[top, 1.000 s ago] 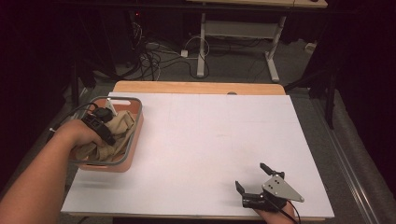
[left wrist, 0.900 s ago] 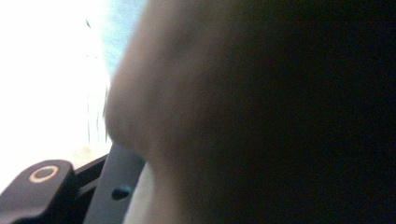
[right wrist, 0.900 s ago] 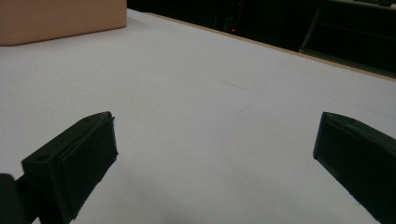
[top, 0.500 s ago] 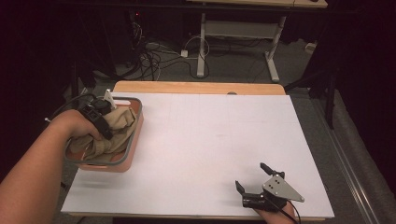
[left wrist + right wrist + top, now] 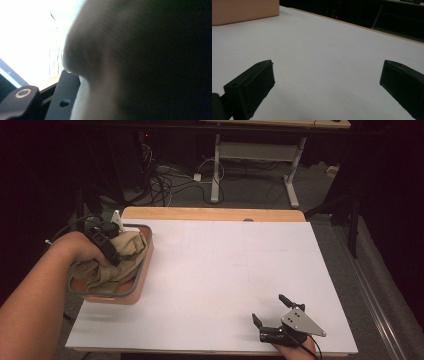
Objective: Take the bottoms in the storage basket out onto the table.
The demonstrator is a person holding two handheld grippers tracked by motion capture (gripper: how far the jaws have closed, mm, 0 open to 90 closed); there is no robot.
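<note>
High view: the left gripper (image 5: 107,251) pinches a tan cloth (image 5: 116,262) bunched in the orange basket (image 5: 141,279) at the table's (image 5: 225,265) left edge, while the right gripper (image 5: 270,312), jaws spread empty, rests near its front right corner.

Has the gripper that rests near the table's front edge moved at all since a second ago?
No. The right gripper sits in the same spot by the white table's near edge, jaws open and empty.
</note>
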